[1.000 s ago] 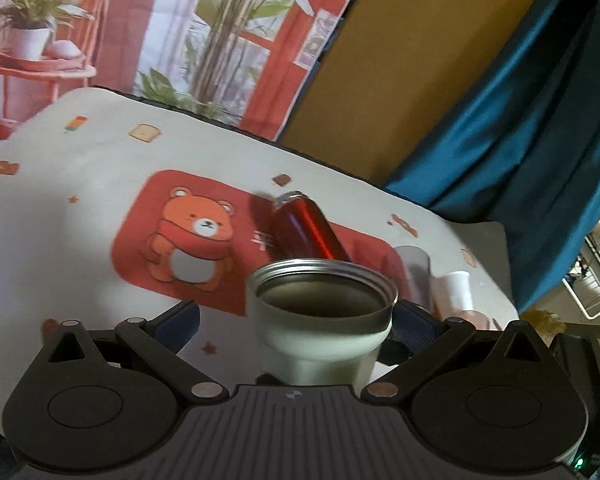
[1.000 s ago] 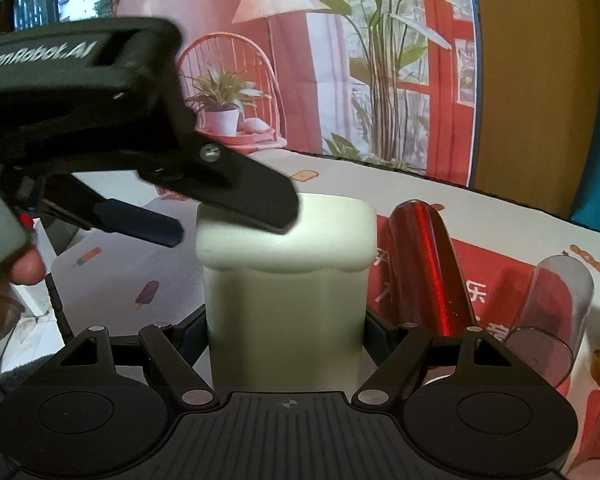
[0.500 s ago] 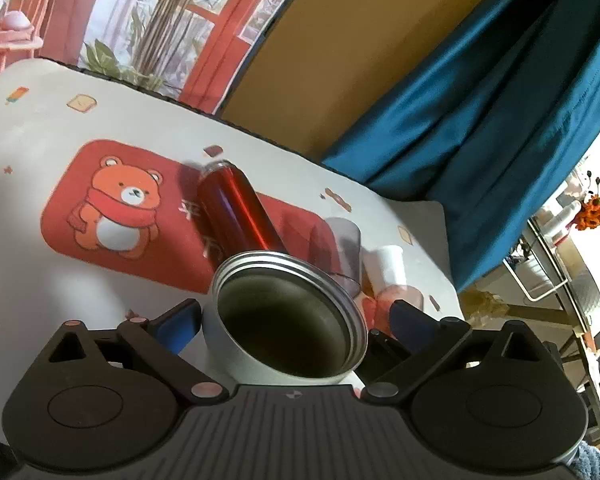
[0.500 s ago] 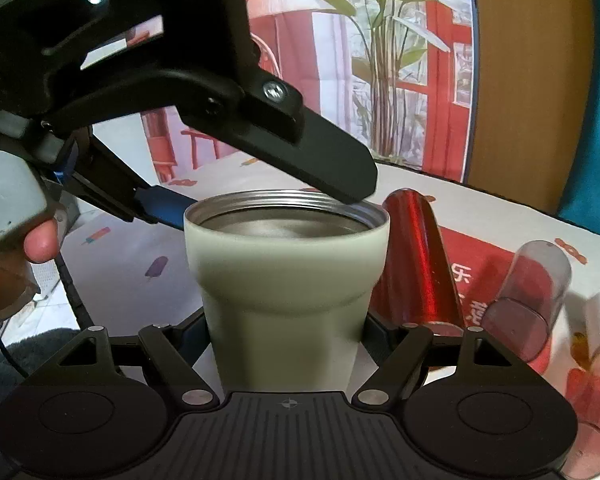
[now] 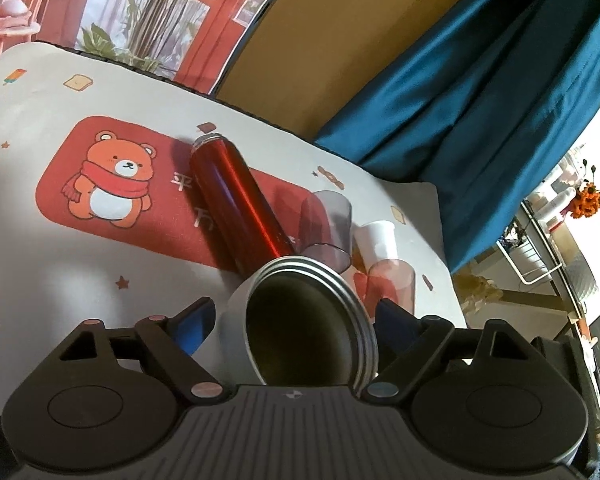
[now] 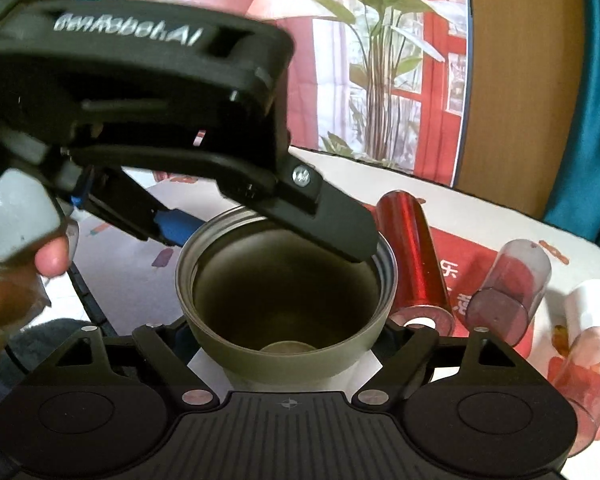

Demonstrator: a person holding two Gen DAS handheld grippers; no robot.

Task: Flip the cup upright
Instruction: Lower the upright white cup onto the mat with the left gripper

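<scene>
A pale green steel cup (image 6: 284, 300) stands mouth-up, its dark inside showing. My right gripper (image 6: 286, 336) is shut on the cup's lower body, the fingers mostly hidden behind it. My left gripper (image 5: 296, 316) straddles the cup's rim (image 5: 312, 320); its blue pads (image 5: 192, 320) stand a little off the wall on both sides, so it is open. In the right wrist view the left gripper's body (image 6: 148, 120) hangs over the cup from the upper left.
A red metal bottle (image 5: 236, 196) lies on the bear-print tablecloth (image 5: 112, 176) behind the cup. A smoky clear cup (image 5: 328, 220), a white cup (image 5: 376, 240) and a pink clear cup (image 5: 392, 280) lie to the right, near the table's right edge.
The left gripper has let go of the rim and tilted to look down into the cup. The right gripper has also tipped forward; the cup's inside now shows.
</scene>
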